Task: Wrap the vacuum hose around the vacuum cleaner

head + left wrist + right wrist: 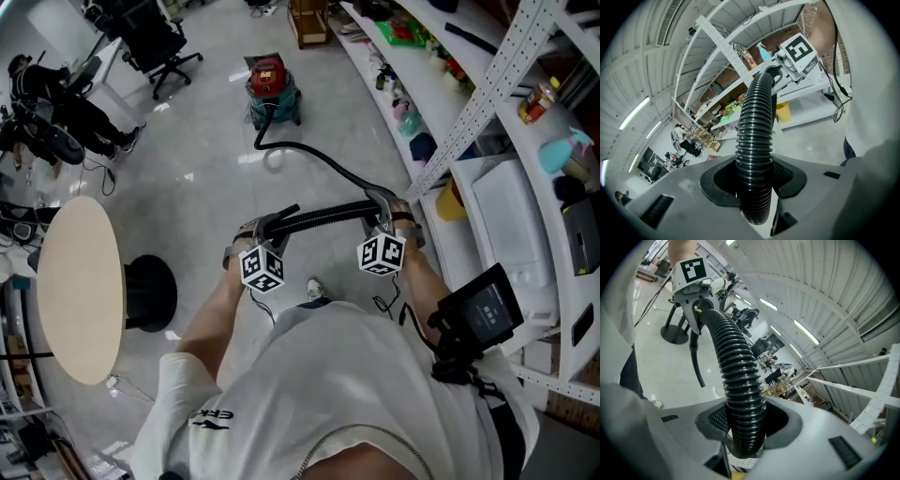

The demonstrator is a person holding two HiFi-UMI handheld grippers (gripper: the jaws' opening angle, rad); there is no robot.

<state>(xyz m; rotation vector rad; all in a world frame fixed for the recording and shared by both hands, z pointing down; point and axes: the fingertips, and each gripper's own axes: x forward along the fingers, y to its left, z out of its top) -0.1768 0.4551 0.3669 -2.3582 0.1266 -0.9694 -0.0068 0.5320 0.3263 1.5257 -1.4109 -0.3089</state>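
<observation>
Left gripper and right gripper each pinch the hose in their fingers, vacuum cleaner well ahead on the floor — pulling the slack taut could tip it or slip the grip

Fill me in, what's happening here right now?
A person grips a black hose with both grippers: the left gripper and right gripper are each shut on it, a ribbed stretch spanning between them. The hose trails across the floor to the vacuum, standing well ahead. None of it is wrapped around the vacuum yet.
</observation>
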